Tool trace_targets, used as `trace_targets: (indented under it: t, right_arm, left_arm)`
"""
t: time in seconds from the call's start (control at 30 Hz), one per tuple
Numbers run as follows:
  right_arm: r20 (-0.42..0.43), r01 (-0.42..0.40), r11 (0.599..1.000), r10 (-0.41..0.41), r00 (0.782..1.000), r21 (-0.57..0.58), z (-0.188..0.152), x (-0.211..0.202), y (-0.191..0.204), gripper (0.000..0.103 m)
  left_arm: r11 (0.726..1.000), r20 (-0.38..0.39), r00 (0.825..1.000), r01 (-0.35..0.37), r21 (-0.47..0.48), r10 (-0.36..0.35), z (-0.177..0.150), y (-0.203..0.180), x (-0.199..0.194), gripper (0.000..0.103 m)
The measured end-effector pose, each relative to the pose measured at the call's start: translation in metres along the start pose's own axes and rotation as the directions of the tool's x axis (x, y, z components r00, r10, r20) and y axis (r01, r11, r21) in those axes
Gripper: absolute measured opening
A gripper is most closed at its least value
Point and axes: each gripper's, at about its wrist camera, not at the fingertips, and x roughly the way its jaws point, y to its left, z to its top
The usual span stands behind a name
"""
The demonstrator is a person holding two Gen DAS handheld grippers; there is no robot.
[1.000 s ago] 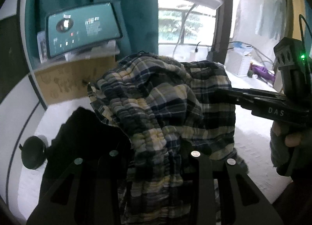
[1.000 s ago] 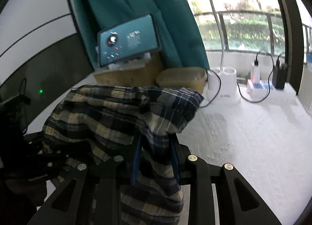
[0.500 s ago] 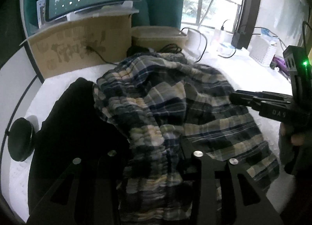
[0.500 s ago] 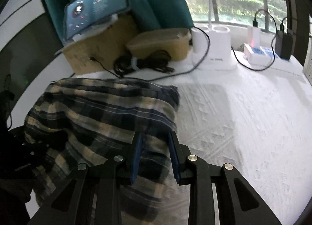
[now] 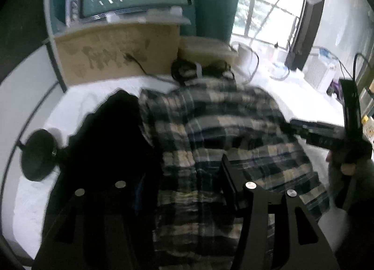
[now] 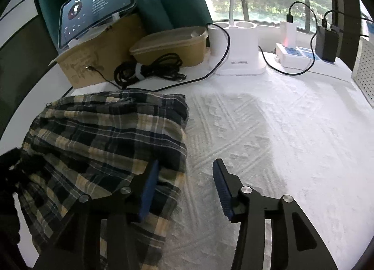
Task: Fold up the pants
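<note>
Left wrist view: plaid pants (image 5: 217,143) lie spread on white textured cloth (image 5: 77,104), centre frame, blurred. Left gripper (image 5: 187,176) fingers stand apart, elastic waistband bunched between them; whether pads pinch fabric, cannot tell. Dark garment (image 5: 109,143) at 9 o'clock of pants, touching. Right gripper (image 5: 294,127) reaches in from 3 o'clock onto fabric.

Right wrist view: pants (image 6: 105,143) at 9 o'clock, flat on cloth (image 6: 268,134). Right gripper (image 6: 187,176) jaws spread wide; left blue pad over pants' edge, right pad over bare cloth. Cardboard box (image 6: 93,59), coiled cable (image 6: 147,69) at 11 o'clock.
</note>
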Motion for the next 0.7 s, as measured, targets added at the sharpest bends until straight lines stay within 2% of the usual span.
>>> trace_targets:
  t: [0.17, 0.23, 0.33, 0.7]
  right_arm:
    - [0.013, 0.001, 1.000, -0.001, 1.000, -0.008, -0.004, -0.012, 0.004, 0.052]
    - [0.017, 0.000, 1.000, 0.000, 1.000, -0.011, -0.007, -0.015, 0.005, 0.058]
    - [0.011, 0.001, 1.000, -0.001, 1.000, -0.011, -0.013, -0.016, 0.005, 0.060]
    - [0.005, -0.005, 1.000, 0.005, 1.000, 0.015, -0.004, -0.007, 0.000, 0.060]
  left_arm:
    - [1.000, 0.035, 0.999, -0.030, 0.000, 0.030, 0.006, 0.001, -0.011, 0.054]
    - [1.000, 0.047, 0.998, -0.030, 0.010, 0.029, 0.009, -0.002, -0.012, 0.054]
    - [0.999, 0.060, 0.998, -0.030, 0.025, 0.028, 0.013, -0.005, -0.009, 0.054]
    - [0.998, 0.011, 0.998, -0.059, 0.039, 0.058, 0.024, 0.005, 0.023, 0.054]
